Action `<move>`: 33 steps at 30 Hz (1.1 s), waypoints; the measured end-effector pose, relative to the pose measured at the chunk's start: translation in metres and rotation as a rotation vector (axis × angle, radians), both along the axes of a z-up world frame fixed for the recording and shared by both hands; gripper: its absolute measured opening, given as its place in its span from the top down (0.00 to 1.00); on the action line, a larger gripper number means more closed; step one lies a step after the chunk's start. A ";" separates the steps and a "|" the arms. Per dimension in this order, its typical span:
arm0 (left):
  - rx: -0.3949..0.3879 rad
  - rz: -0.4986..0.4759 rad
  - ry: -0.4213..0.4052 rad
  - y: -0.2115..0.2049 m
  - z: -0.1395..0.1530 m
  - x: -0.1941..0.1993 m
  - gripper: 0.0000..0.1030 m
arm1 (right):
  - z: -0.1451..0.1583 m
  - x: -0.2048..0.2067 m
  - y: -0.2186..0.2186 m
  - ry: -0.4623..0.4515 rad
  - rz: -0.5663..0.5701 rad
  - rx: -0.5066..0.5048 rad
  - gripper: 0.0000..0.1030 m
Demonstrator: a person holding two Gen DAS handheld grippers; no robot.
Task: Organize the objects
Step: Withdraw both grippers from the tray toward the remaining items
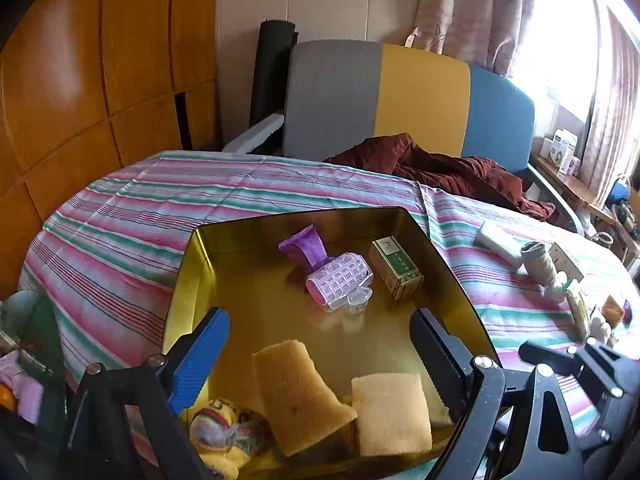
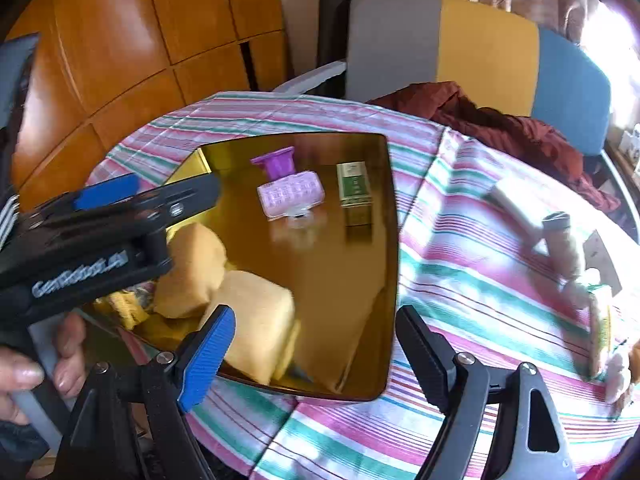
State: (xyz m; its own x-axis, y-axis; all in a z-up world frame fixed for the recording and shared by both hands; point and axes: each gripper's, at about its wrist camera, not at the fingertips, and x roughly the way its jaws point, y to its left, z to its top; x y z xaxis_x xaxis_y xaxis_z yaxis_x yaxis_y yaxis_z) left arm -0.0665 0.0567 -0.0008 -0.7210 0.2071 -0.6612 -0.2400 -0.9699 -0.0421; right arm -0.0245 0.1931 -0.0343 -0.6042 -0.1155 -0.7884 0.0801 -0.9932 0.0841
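A shiny gold tray [image 1: 224,240] [image 2: 384,240] lies on the striped tablecloth. It holds a purple tube [image 1: 304,246] [image 2: 276,162], a pink hair roller [image 1: 340,280] [image 2: 290,196], a green box [image 1: 396,268] [image 2: 354,184], two yellow sponges [image 1: 298,396] [image 1: 392,412] [image 2: 192,272] [image 2: 256,320] and a yellow cloth bundle [image 1: 224,436]. My left gripper [image 1: 320,348] is open and empty above the tray's near end; it also shows in the right wrist view [image 2: 120,196]. My right gripper [image 2: 316,352] is open and empty over the tray's near right corner.
Loose items lie on the cloth to the right: a white packet [image 1: 500,242] [image 2: 516,200], a grey-capped roll [image 1: 540,264] [image 2: 564,240], a card [image 1: 566,260] and small packets [image 2: 600,328]. A dark red garment [image 1: 440,168] [image 2: 500,120] and a tricolour chair [image 1: 400,96] stand behind.
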 end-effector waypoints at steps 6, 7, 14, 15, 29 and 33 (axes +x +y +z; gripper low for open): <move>-0.001 -0.001 -0.008 0.000 -0.003 0.009 0.10 | 0.001 0.004 0.007 0.006 -0.035 0.016 0.17; 0.001 -0.001 -0.008 0.001 -0.003 0.011 0.10 | 0.001 0.004 0.008 0.007 -0.038 0.015 0.17; -0.018 -0.025 0.022 0.007 0.002 0.023 0.10 | 0.003 0.009 0.018 0.018 -0.079 0.013 0.17; -0.022 -0.028 0.022 0.009 0.003 0.024 0.10 | 0.003 0.009 0.020 0.019 -0.083 0.013 0.17; -0.065 -0.086 0.034 0.029 0.007 0.037 0.09 | 0.015 0.015 0.076 0.037 -0.202 0.057 0.17; -0.075 -0.102 0.025 0.035 0.004 0.040 0.09 | 0.020 0.018 0.103 0.042 -0.255 0.068 0.17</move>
